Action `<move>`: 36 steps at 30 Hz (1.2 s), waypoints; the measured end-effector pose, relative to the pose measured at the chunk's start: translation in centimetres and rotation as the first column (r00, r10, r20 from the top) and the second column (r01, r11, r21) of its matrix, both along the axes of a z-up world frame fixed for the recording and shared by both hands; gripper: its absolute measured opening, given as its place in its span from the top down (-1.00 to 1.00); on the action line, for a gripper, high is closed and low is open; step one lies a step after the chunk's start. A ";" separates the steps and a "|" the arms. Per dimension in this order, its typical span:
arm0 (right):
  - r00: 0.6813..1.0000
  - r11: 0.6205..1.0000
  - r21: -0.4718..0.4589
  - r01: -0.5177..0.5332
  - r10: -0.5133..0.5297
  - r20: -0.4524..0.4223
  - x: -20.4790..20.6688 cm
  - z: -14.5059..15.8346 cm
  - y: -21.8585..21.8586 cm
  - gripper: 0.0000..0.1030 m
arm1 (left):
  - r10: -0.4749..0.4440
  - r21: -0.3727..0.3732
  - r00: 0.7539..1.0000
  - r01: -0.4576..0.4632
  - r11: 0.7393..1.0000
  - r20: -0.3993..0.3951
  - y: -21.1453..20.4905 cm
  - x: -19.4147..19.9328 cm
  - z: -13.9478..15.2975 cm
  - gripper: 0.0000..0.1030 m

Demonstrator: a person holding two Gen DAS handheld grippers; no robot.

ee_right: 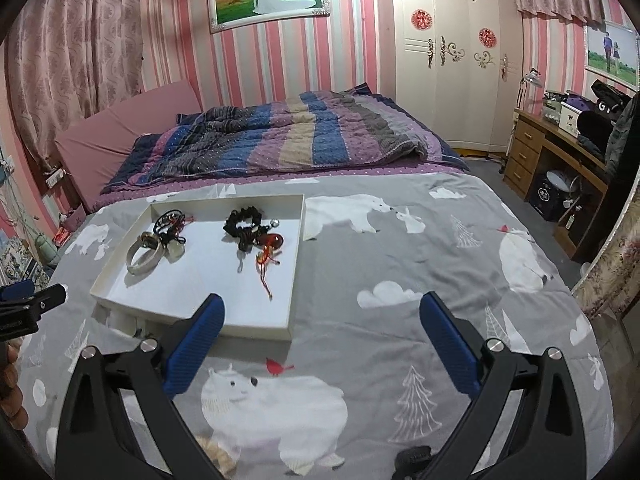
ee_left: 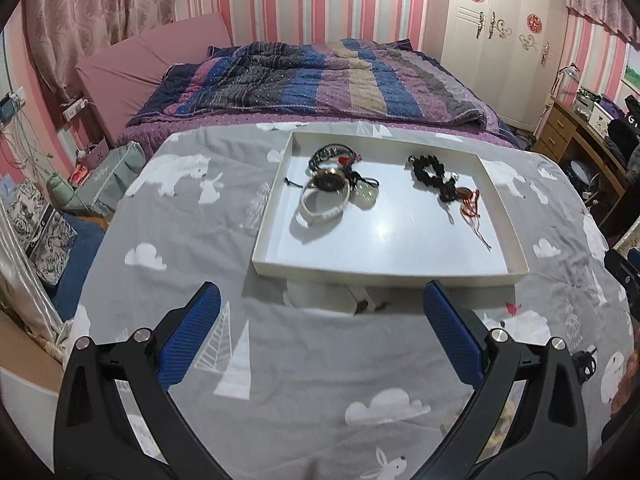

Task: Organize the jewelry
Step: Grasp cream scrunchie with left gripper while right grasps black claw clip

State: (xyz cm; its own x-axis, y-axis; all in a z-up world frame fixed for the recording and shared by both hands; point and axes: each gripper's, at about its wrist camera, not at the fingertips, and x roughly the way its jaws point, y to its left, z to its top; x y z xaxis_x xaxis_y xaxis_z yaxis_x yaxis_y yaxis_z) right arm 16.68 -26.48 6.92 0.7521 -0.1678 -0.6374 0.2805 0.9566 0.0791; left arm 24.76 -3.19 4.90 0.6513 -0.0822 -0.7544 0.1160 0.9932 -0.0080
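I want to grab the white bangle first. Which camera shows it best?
The left wrist view: the white bangle lies nearly straight ahead in the tray, large, its ring shape plain beneath a watch. The right wrist view shows it smaller, off to the left and flattened.

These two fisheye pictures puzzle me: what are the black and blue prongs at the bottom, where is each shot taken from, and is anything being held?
The prongs are handheld two-finger grippers, with a camera on each looking along its fingers. One view shows the left gripper, the other the right gripper. Both are open and hold nothing. On the polar-bear bedspread lies a white tray with jewelry: a white bangle among tangled black cords, and apart from it a black beaded bracelet with red cord.
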 end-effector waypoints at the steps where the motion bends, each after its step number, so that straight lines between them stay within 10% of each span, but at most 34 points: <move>1: 1.000 1.000 -0.002 -0.001 0.001 -0.001 -0.3 -0.1 0.1 -0.90 | 0.000 -0.003 1.000 0.000 1.000 0.000 0.0 -0.3 -0.1 -0.94; 36: 0.976 0.996 -0.050 0.076 -0.085 -0.202 -9.6 -11.6 -5.2 -0.90 | -0.196 -0.014 0.960 0.197 0.980 -0.202 -9.4 -7.8 -10.7 -0.94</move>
